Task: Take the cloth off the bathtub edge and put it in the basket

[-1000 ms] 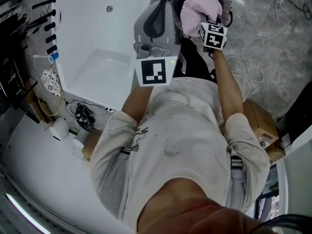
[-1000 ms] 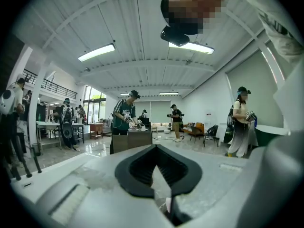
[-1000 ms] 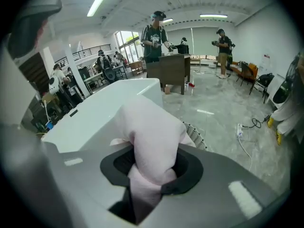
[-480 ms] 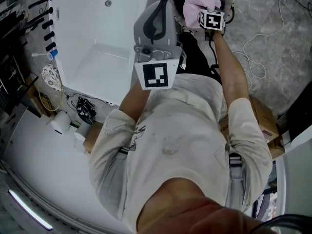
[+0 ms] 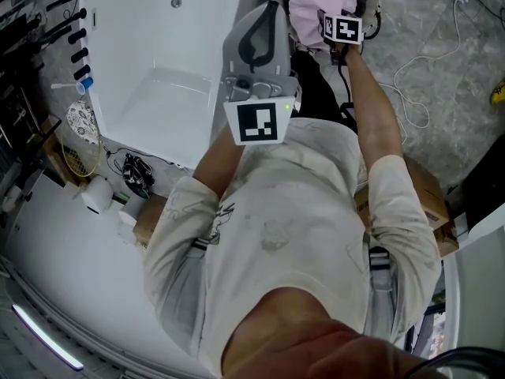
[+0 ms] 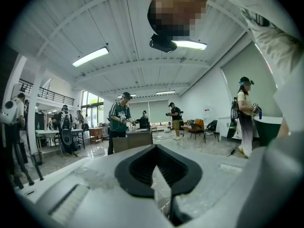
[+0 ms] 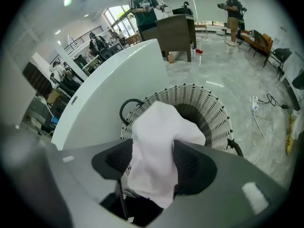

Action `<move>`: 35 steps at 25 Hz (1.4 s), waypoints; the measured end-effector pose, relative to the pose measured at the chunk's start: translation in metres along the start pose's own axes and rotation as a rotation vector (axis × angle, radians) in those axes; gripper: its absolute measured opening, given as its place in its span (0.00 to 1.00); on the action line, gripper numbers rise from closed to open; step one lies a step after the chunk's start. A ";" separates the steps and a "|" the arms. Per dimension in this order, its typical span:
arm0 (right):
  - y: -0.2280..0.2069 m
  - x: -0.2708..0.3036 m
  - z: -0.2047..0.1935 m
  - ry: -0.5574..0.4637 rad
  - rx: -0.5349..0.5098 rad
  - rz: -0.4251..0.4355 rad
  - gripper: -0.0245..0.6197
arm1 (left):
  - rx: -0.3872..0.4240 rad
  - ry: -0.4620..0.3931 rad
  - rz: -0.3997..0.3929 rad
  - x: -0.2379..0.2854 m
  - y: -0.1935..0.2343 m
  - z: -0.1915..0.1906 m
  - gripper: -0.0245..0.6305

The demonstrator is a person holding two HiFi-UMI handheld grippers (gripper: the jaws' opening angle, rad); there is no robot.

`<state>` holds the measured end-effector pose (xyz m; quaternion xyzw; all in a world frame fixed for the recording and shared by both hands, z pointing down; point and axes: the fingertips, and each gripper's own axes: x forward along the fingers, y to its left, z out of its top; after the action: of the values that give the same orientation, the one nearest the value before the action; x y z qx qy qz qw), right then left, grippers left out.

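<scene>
The pale pink cloth [image 5: 309, 6] lies bunched in the mouth of the white wicker basket [image 5: 372, 16], which stands at the end of the white bathtub [image 5: 158, 46]. My right gripper [image 5: 330, 24] points steeply down over the basket. In the right gripper view the cloth [image 7: 159, 141] still runs up between the two black pads of the right gripper [image 7: 153, 158]. Its jaws have just been opening, and the cloth sits loosely between them above the basket [image 7: 213, 110]. My left gripper [image 5: 271, 8] hovers level beside the basket, and the left gripper view shows the left gripper [image 6: 155, 148] shut on nothing.
The tub's rim [image 7: 109, 94] runs along the basket's left side. A white cable [image 5: 418, 69] trails over the grey floor to the right, and a cardboard box [image 5: 422, 204] stands behind me. Clutter [image 5: 79, 125] sits left of the tub. People [image 6: 119, 120] stand across the room.
My right gripper has sunk towards the basket with the cloth, and the cloth has dropped lower into the basket's mouth. The left gripper has kept its place.
</scene>
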<state>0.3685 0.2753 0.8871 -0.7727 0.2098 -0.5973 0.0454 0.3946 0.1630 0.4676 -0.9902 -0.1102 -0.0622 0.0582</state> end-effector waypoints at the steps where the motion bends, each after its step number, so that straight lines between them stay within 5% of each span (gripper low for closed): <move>1: 0.002 0.000 -0.001 0.003 -0.012 0.003 0.47 | -0.001 0.002 0.002 -0.001 0.000 -0.001 0.04; 20: 0.025 -0.016 -0.010 -0.006 -0.097 -0.021 0.48 | -0.021 -0.039 0.094 -0.036 0.028 0.020 0.04; 28: 0.081 -0.018 -0.010 0.024 -0.238 0.024 0.47 | -0.022 -0.046 0.258 -0.092 0.079 0.029 0.04; 35: 0.171 -0.008 -0.010 0.063 -0.446 0.088 0.47 | -0.065 -0.047 0.506 -0.174 0.155 0.026 0.04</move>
<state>0.3116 0.1243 0.8279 -0.7346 0.3713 -0.5576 -0.1073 0.2643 -0.0203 0.4027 -0.9888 0.1418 -0.0261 0.0374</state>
